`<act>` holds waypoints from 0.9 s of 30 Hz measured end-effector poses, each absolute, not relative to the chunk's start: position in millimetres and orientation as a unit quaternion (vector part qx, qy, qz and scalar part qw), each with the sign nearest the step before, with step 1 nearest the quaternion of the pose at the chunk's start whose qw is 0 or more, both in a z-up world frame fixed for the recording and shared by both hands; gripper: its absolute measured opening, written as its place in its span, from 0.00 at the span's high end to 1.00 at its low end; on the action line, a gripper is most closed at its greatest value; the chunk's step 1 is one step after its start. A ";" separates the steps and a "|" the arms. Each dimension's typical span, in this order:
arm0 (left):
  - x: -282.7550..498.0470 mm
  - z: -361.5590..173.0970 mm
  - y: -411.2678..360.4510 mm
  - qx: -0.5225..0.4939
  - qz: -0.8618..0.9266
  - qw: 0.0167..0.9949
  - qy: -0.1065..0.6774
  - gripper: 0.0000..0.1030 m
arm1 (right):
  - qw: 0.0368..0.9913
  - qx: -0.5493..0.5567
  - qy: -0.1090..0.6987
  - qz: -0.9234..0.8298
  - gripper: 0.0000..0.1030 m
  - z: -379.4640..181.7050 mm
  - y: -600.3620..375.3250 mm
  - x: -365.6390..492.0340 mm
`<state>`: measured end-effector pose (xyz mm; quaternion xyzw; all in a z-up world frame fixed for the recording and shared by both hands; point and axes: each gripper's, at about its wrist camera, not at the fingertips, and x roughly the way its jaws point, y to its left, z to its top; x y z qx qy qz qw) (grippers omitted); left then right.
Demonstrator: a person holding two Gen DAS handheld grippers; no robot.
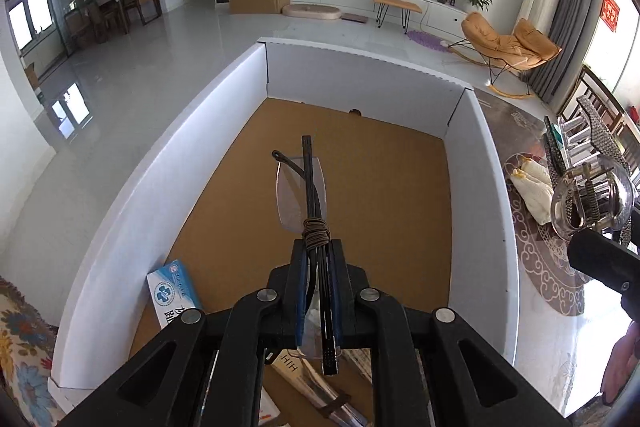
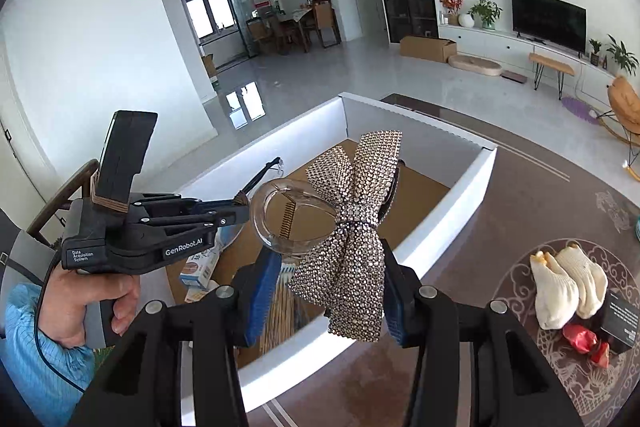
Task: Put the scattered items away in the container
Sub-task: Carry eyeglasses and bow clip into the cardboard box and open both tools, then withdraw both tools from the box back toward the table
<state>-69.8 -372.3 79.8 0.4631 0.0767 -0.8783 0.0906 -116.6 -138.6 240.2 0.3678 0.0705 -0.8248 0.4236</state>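
Note:
The white container point(image 1: 360, 75) with a brown cardboard floor lies below both grippers. My left gripper point(image 1: 318, 247) is shut on a folded pair of rimless glasses point(image 1: 304, 183) with dark temples and a brown cord wrap, held over the container's middle. In the right wrist view the left gripper point(image 2: 240, 211) and glasses point(image 2: 264, 171) hang over the container's point(image 2: 440, 227) left side. My right gripper point(image 2: 329, 259) is shut on a rhinestone bow hair clip point(image 2: 356, 227) with a clear claw, above the container's near wall. The clip point(image 1: 592, 199) also shows at the left wrist view's right edge.
A blue-white packet point(image 1: 172, 291) and a bundle of thin sticks point(image 2: 280, 315) lie inside the container. On the dark patterned table point(image 2: 480, 307) to the right sit white gloves point(image 2: 568, 283), red wrapped pieces point(image 2: 584, 339) and a black box point(image 2: 622, 319). A hand point(image 2: 88, 299) holds the left gripper.

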 end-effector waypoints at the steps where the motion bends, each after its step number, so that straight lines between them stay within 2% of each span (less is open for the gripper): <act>1: -73.9 74.6 -377.2 0.470 -0.874 0.091 0.083 0.91 | 0.424 0.374 0.076 -0.822 0.54 234.9 -151.5 -121.6; 4: -80.2 60.4 -384.3 0.488 -0.863 0.095 0.092 0.91 | 0.424 0.397 0.083 -0.810 0.54 214.1 -179.3 -135.0; 7: -79.4 49.0 -385.9 0.503 -0.851 0.121 0.087 0.86 | 0.420 0.418 0.097 -0.800 0.51 193.8 -198.1 -143.7; 8: -78.7 46.6 -384.9 0.508 -0.848 0.131 0.080 0.69 | 0.411 0.426 0.106 -0.799 0.47 187.8 -202.4 -145.9; 9: -76.9 45.8 -382.8 0.509 -0.846 0.140 0.071 0.38 | 0.403 0.429 0.111 -0.801 0.29 183.5 -204.4 -148.1; 10: -74.0 46.5 -379.5 0.504 -0.849 0.148 0.060 0.22 | 0.404 0.426 0.110 -0.802 0.12 181.8 -203.5 -148.6; 11: -70.1 48.8 -375.1 0.495 -0.853 0.158 0.045 0.05 | 0.404 0.421 0.106 -0.805 0.09 182.3 -201.2 -149.0; 16: -47.3 74.3 -343.6 0.441 -0.875 0.197 -0.023 0.04 | 0.406 0.381 0.062 -0.829 0.08 203.2 -167.7 -141.6; 20: -21.5 102.1 -308.6 0.379 -0.900 0.208 -0.052 0.04 | 0.382 0.320 0.038 -0.866 0.00 221.5 -113.4 -124.6; 27: 15.1 148.0 -244.5 0.295 -0.935 0.185 -0.073 0.03 | 0.309 0.322 0.029 -0.894 0.00 196.7 -8.6 -103.8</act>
